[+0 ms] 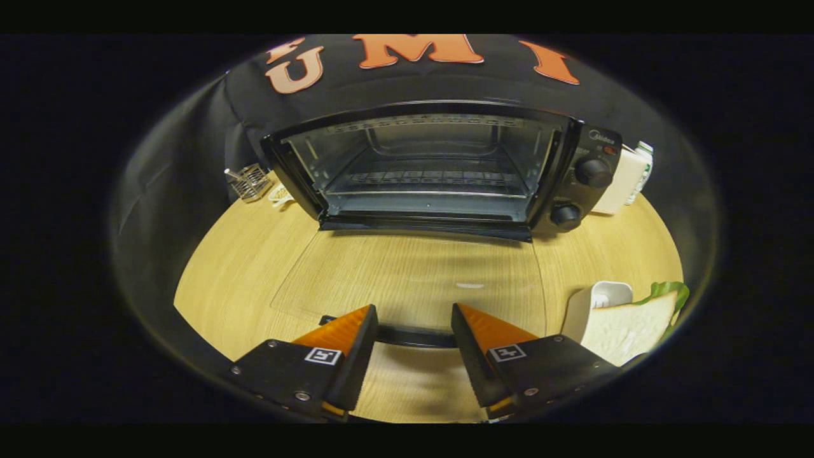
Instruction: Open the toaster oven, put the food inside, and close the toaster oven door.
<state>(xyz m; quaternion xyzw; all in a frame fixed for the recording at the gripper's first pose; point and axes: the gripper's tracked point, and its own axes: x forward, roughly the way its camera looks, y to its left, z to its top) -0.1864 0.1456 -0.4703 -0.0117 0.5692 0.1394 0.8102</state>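
toaster oven point(432, 168) open on table point(241, 280), door point(413, 280) folded flat.
gripper point(414, 327) level, spread apart over door handle point(413, 335), clamping nothing; bread point(626, 327) just right; brand mark too small to read.

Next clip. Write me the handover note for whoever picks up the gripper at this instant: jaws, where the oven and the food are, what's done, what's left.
Gripper: jaws open, holding nothing, either side of the door handle without pressing on it.
Oven: at the back of the table, open. Its glass door lies flat on the table towards the gripper. The rack inside is bare.
Food: a bread slice with a green leaf behind it, beside a white cup, just beyond the right finger.
Done: oven opened.
Left: pick up the bread, place it on the rack, close the door.
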